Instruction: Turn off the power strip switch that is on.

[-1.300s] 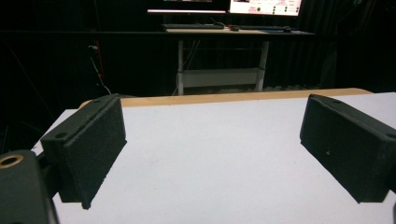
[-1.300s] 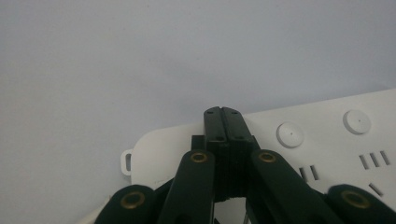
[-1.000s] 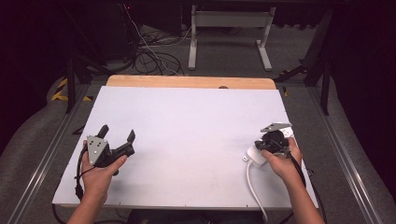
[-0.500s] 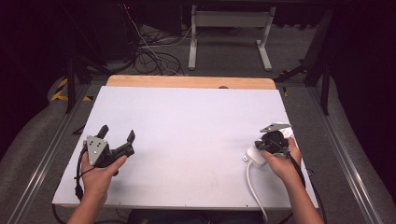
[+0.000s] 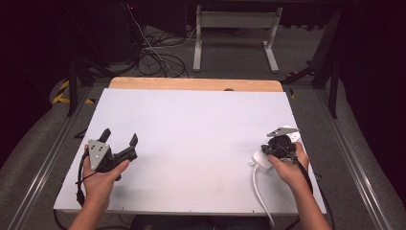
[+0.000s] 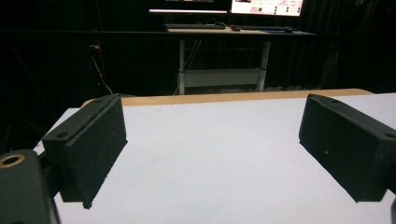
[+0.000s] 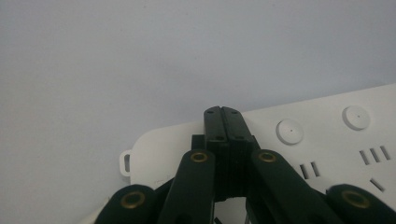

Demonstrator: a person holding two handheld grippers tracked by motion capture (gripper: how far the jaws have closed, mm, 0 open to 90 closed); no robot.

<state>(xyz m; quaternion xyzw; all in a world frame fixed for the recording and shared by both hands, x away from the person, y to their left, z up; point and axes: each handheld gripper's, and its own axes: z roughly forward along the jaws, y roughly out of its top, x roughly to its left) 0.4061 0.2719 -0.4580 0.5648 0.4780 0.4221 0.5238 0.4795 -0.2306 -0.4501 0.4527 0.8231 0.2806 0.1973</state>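
Nothing had moved since the earlier frames: both hands sat where they were, so the work looked paused rather than advancing. On the white table (image 5: 191, 139), the right gripper (image 5: 276, 147) rested over a white power strip (image 5: 261, 158) near the table's right edge, close to the person. Its jaws were pressed together with nothing pinched between them, and in the right gripper view the closed tips (image 7: 222, 122) lay over the strip's top face (image 7: 322, 140), beside round buttons and socket slots; whether they touched it could not be told. From the high view the strip's long axis ran slantwise, from its nearer-left end up toward the far right, much of it hidden under the hand, and its white cord (image 5: 256, 191) trailed from the nearer end toward the table's front edge. The left gripper (image 5: 119, 143) was held well apart near the left edge, its jaws spread wide and empty, pads (image 6: 93, 149) pointing across the bare tabletop. Judging by this, pressing a button seemed the likely step.
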